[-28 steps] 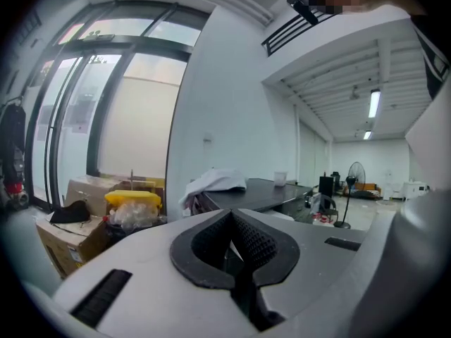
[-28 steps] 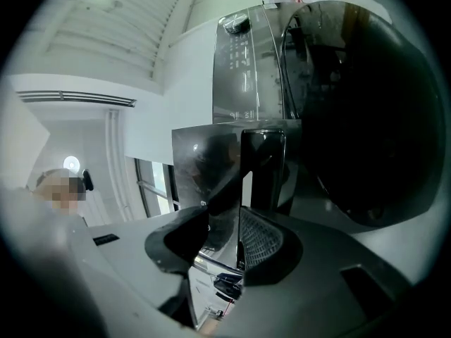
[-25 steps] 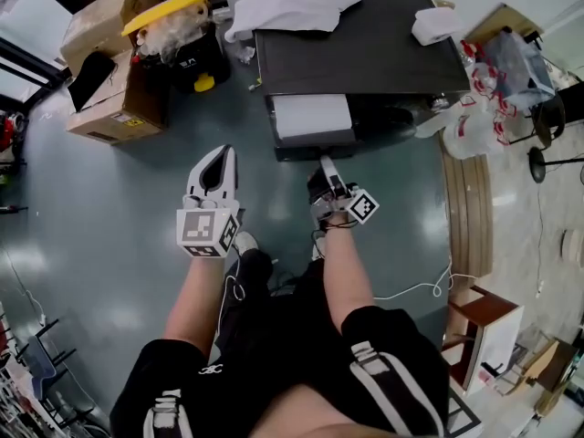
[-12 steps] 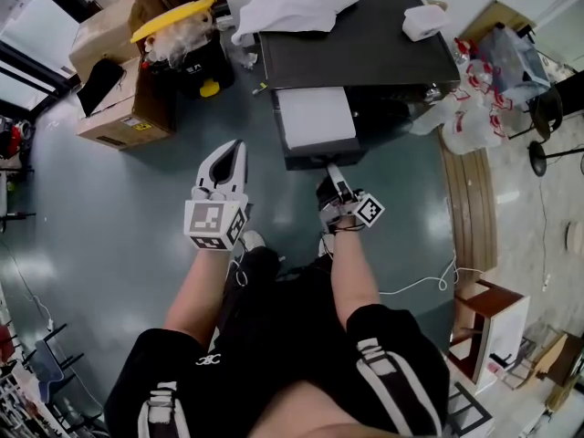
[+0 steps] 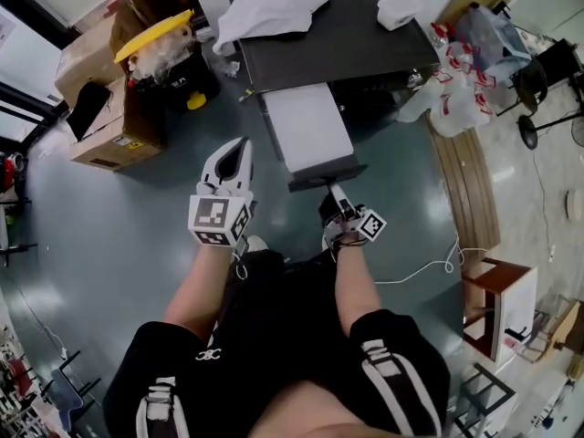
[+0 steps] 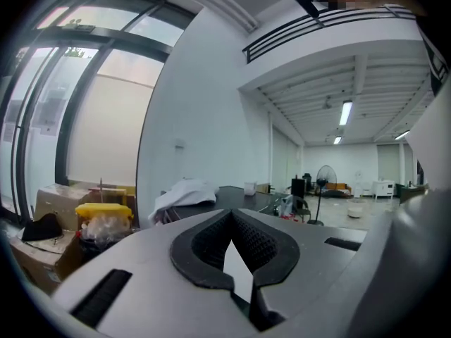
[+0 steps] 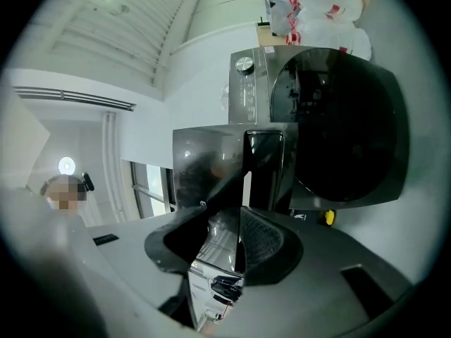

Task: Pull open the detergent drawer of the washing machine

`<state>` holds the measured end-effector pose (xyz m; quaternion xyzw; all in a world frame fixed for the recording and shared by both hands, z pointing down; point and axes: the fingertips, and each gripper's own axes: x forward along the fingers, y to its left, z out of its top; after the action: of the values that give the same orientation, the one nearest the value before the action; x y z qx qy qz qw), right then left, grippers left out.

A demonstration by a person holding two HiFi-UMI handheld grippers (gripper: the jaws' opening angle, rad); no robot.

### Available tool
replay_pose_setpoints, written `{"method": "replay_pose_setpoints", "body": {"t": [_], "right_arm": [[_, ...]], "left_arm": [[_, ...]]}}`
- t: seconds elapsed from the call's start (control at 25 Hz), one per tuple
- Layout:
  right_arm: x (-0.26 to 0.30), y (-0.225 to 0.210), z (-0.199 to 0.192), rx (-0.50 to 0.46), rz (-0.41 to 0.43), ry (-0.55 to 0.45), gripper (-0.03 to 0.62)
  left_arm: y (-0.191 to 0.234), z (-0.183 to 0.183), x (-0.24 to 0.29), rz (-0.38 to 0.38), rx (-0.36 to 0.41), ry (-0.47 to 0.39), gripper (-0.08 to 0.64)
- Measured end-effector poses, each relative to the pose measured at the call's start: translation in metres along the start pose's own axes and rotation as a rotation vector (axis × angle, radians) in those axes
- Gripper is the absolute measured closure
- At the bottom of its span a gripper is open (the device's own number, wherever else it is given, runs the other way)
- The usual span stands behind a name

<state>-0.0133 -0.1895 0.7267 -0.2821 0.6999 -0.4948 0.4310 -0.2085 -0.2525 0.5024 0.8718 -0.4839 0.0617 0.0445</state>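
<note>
The dark washing machine (image 5: pixel 356 39) stands at the top of the head view. Its detergent drawer (image 5: pixel 306 126) sticks out toward me, white inside, with a dark glossy front panel (image 7: pixel 211 160). My right gripper (image 5: pixel 335 192) is shut on that front panel, and the panel sits between its pads (image 7: pixel 262 234). The machine's round door (image 7: pixel 345 125) fills the right of the right gripper view. My left gripper (image 5: pixel 239 146) hangs in the air left of the drawer, shut with nothing in it, and the left gripper (image 6: pixel 232 238) points past the machine's top.
A white cloth (image 5: pixel 269 3) and a white wad (image 5: pixel 399 9) lie on the machine's top. Cardboard boxes (image 5: pixel 109 126) and a yellow-lidded bin (image 5: pixel 155 35) stand at the left. Plastic bags (image 5: pixel 456 71) lie at the right, with a white cable (image 5: pixel 420 272) and a wooden stool (image 5: pixel 497 299) nearby.
The drawer has slid further out of the machine as my right gripper drew back toward me with its front panel. The left gripper has risen a little.
</note>
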Motion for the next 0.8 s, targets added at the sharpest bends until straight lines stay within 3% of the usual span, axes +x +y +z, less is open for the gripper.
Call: {"method": "replay_pose_setpoints", "body": {"t": [0.24,0.48,0.8], "right_arm": [[-0.025,0.009,-0.004,-0.016,-0.021,-0.027,0.448],[-0.034,0.007,-0.003,-0.041,-0.107,-0.041,0.44],[-0.031,0.013,-0.005,-0.106,-0.248,0.065,0.437]], "left_arm": [[-0.002,-0.002,0.008,-0.058,-0.013,0.015,0.565],[-0.007,0.002,0.017,-0.099,-0.037,0.016,0.565],[-0.015,0.022,0.035,-0.137,-0.036,0.015,0.565]]}}
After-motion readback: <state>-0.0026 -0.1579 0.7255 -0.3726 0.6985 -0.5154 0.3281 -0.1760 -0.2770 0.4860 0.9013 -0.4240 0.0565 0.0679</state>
